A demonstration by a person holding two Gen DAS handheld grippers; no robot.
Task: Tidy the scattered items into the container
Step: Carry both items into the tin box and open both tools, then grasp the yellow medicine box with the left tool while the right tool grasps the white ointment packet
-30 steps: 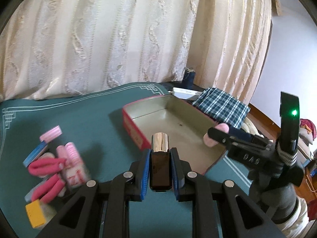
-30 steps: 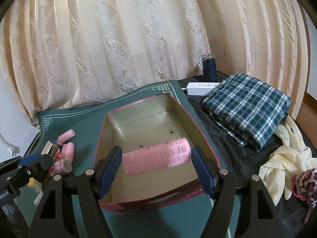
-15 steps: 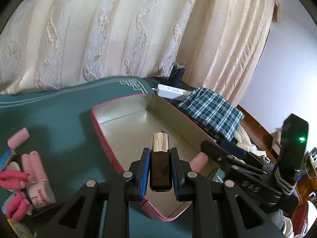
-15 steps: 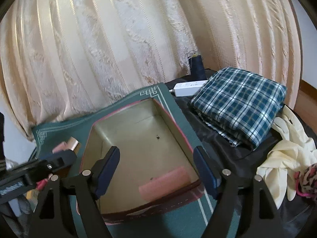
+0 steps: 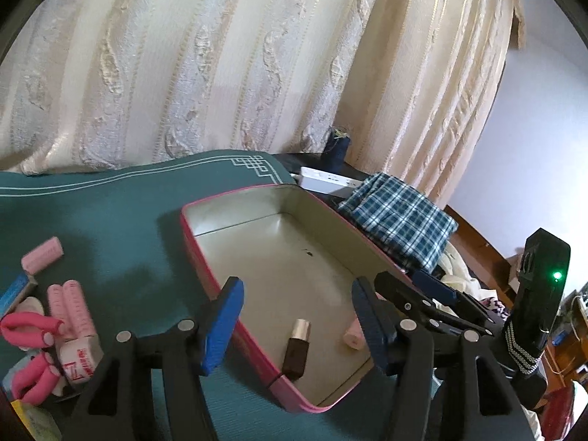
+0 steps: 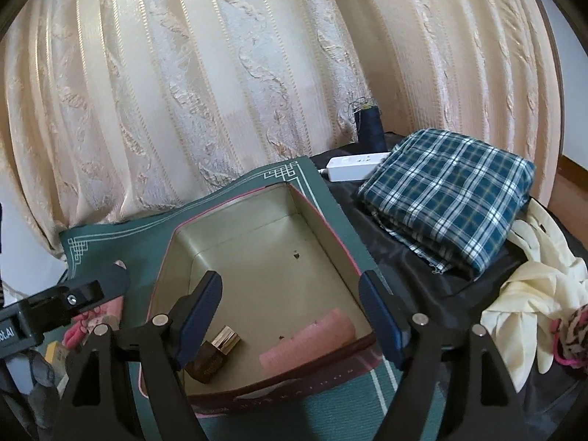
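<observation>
**Now both loads are lying in the tin; the pile is sitting off to the left**

Just now the left gripper [image 5: 297, 325] has been opening, and its jaws are standing apart with nothing pressed between them. The brown bottle [image 5: 297, 349] is lying on the floor of the tin [image 5: 191, 242], below and between the blue pads, its gold cap pointing away from the camera. The right gripper [image 6: 290, 316] is also standing spread and empty, hanging over the tin's near end; the pink roller [image 6: 308, 341] is lying crosswise there, beside the bottle.

What is left to tidy is lying to the left: a heap of pink rollers [image 5: 70, 305] and foam curlers [image 5: 25, 327], with one stray roller [image 5: 41, 255] farther back. The heap is just beside the left gripper and well apart from the right one, so the left hand is likely the one to go. The upright pair of rollers is running away from the camera.

Everything is resting on a green mat [image 5: 110, 220] with a white border. Behind, a cream curtain [image 5: 220, 73] is hanging; to the right, a folded plaid cloth [image 6: 448, 198] and a white power strip [image 6: 352, 169] are lying on black fabric.
</observation>
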